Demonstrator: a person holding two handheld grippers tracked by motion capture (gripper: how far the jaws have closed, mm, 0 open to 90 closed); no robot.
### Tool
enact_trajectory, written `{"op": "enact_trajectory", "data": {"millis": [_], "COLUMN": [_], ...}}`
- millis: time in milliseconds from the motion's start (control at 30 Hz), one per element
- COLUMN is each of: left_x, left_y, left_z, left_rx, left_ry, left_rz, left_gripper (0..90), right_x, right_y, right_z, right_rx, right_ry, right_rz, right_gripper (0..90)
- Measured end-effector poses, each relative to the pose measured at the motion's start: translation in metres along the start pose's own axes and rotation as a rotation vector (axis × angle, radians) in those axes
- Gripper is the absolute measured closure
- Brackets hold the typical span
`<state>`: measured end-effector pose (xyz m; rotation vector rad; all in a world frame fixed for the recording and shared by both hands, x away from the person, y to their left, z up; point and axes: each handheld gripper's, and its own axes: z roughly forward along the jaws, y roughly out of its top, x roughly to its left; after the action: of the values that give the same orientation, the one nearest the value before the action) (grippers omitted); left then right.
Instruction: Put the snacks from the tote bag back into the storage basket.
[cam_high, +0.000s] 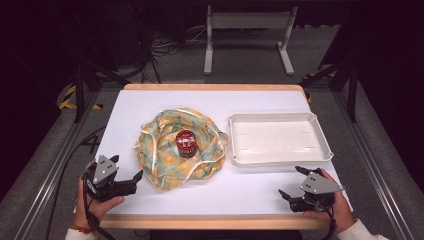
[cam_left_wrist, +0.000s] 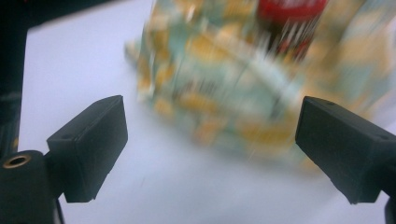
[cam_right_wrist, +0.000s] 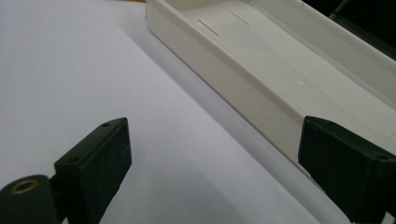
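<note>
A crumpled green-and-orange patterned cloth (cam_high: 170, 150) lies in the middle of the white table, and a small red can (cam_high: 186, 143) stands upright on it. My left gripper (cam_high: 127, 167) rests near the table's front left edge, open and empty, pointing at the cloth's near left edge. In the left gripper view the cloth (cam_left_wrist: 243, 93) and the can (cam_left_wrist: 292, 23) look blurred beyond the open left gripper (cam_left_wrist: 212, 121). My right gripper (cam_high: 291, 181) sits at the front right, open and empty, just short of a white tray (cam_high: 320, 137). The right gripper (cam_right_wrist: 212, 135) faces the tray's near wall (cam_right_wrist: 233, 79).
The empty tray (cam_right_wrist: 289, 51) lies to the right of the cloth, a small gap apart. The table's wooden edge (cam_high: 210, 221) runs along the front. Beyond the table stand a white frame's legs (cam_high: 209, 50) and floor cables (cam_high: 165, 47).
</note>
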<state>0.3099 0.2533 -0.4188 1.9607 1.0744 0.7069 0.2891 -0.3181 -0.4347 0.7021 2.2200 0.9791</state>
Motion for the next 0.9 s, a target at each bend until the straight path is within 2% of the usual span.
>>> {"op": "enact_trajectory", "data": {"millis": [67,100,167,233,300,367,400,467,533,567,600,667,800,900], "left_x": [0.004,0.005,0.007,0.006,0.004,0.002,0.0,-0.002,-0.003,-0.003,-0.003,-0.003,-0.005,-0.004], "left_y": [-0.017,-0.02,-0.021,-0.021,-0.021,-0.023,-0.023,-0.023,-0.022,-0.022,-0.022,-0.021,-0.019,-0.018], "left_z": [0.006,0.009,0.01,0.01,0.011,0.014,0.016,0.017,0.018,0.018,0.018,0.019,0.02,0.019], "left_rx": [0.001,0.008,0.003,-0.007,0.026,0.061,0.083,0.091,0.103,0.1,0.093,0.09,0.098,0.087], "left_ry": [-0.025,-0.036,-0.086,-0.082,-0.083,-0.118,-0.106,-0.136,-0.133,-0.119,-0.129,-0.116,-0.097,-0.09], "left_rz": [0.037,0.019,0.006,-0.019,-0.018,-0.028,-0.022,-0.037,-0.038,-0.035,-0.047,-0.054,-0.028,-0.033], "left_gripper": [10.1,8.5,7.7,6.9,6.1,6.4,6.3,8.2,8.1,7.4,7.4,7.2,6.8,6.6], "right_x": [0.0,0.001,0.0,0.0,0.0,0.0,0.0,0.0,0.0,0.0,0.0,0.0,0.0,0.001], "right_y": [0.001,0.002,0.004,0.007,0.008,0.008,0.008,0.008,0.008,0.007,0.007,0.007,0.007,0.006], "right_z": [0.0,0.0,0.0,0.001,0.003,0.004,0.004,0.004,0.004,0.004,0.004,0.004,0.003,0.003], "right_rx": [-0.005,-0.008,-0.016,-0.027,-0.028,-0.026,-0.029,-0.027,-0.028,-0.028,-0.028,-0.027,-0.024,-0.022], "right_ry": [-0.004,-0.005,-0.004,-0.008,-0.003,-0.001,0.001,0.001,0.002,0.003,0.003,0.003,0.0,0.003], "right_rz": [-0.005,-0.008,-0.01,-0.011,-0.012,-0.015,-0.016,-0.017,-0.015,-0.015,-0.016,-0.016,-0.017,-0.015], "right_gripper": [10.4,10.3,10.3,10.3,10.3,10.3,10.3,10.3,10.3,10.3,10.3,10.3,10.3,10.3]}}
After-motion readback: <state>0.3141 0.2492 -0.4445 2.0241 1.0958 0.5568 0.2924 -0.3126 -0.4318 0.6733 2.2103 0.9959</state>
